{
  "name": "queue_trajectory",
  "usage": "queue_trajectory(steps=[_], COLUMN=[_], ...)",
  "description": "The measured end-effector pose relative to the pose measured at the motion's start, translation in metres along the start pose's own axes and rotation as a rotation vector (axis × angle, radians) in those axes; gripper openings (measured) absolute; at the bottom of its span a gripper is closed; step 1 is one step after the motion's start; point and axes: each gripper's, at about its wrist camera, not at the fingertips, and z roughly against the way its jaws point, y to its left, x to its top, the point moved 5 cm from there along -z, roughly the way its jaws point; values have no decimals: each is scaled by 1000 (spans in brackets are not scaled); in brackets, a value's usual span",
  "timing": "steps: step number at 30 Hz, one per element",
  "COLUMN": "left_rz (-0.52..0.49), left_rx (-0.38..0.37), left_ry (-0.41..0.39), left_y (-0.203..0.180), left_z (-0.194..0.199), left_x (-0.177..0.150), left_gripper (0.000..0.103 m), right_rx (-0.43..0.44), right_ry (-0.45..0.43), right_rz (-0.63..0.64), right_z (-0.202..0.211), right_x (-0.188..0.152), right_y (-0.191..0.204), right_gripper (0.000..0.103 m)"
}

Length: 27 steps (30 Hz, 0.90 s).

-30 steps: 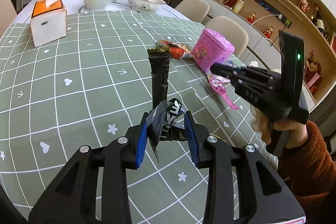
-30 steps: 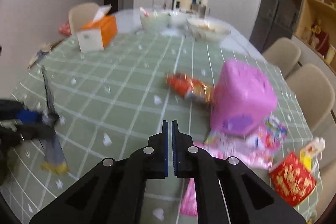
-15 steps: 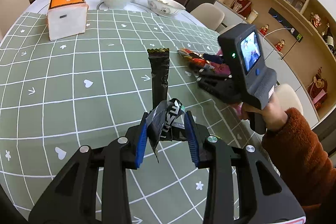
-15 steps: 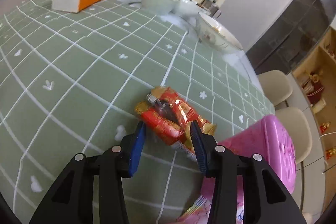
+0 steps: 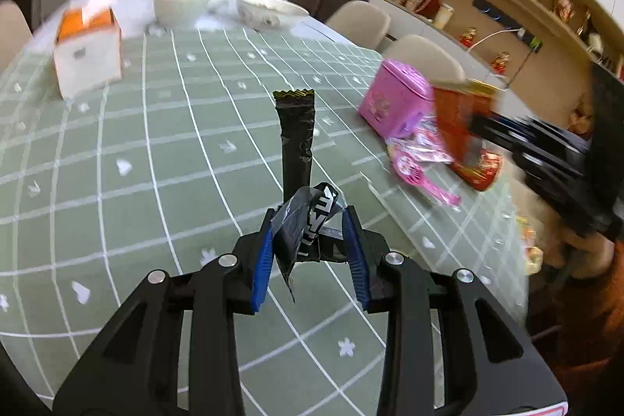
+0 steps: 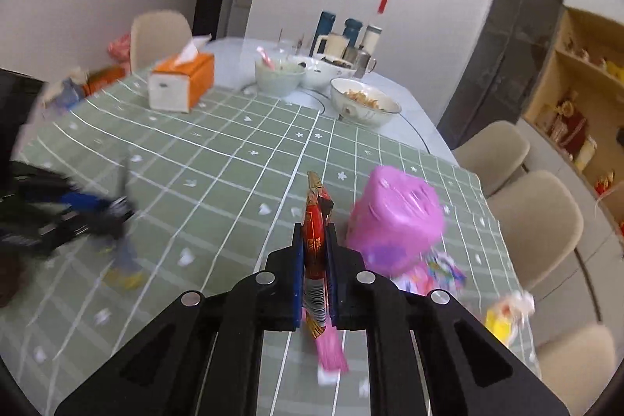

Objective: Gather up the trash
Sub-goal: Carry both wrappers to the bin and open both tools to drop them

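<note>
My left gripper [image 5: 310,252] is shut on a long black snack wrapper [image 5: 296,139] that sticks up and forward above the green checked tablecloth [image 5: 175,151]. My right gripper [image 6: 315,252] is shut on a red snack wrapper [image 6: 314,221] and holds it above the cloth, left of the pink tin [image 6: 394,217]. In the left wrist view the right gripper [image 5: 479,127] is blurred at the right with the red wrapper [image 5: 456,127] in it. In the right wrist view the left gripper [image 6: 113,209] is blurred at the left.
The pink tin [image 5: 397,96] stands near the table's right edge with pink wrappers [image 5: 425,166] and a red packet [image 5: 479,170] beside it. An orange tissue box [image 6: 181,84], bowls [image 6: 364,102] and flasks [image 6: 327,26] stand at the far end. Beige chairs [image 6: 534,221] line the right side.
My right gripper has closed on the red wrapper, lifted it off the cloth and pulled back to the right. My left gripper still holds the black wrapper.
</note>
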Motion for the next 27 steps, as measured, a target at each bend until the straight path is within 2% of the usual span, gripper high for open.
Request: queue_trajectory(steps=[5,8,14,18,21,27], left_rz=[-47,-24,-67,-100,-165,-228], left_rx=[12,-17,-15,-54,-81,-170], left_ry=[4,-6,-79,-107,-144,-103], left_y=[-30,-54,-116,-163,-210,-287], left_z=[-4,-4,-4,-6,-9,-35], left_x=[4,11,26,28,27,19], left_gripper=[31,31,30,30,30,30], right_rx=[-40,-86,-154,-195,-227,-281], right_ry=[-18,-29,-75,-109,-126,-132], right_rz=[-37,-65,-145,-184,-216,-294], right_z=[46,69,130,167,188,210], right_x=[-32,-49,-88,-110,-126,-157], right_y=[-29,-51,-97,-121,-141,-183], right_gripper=[11,11,11,11,11,11])
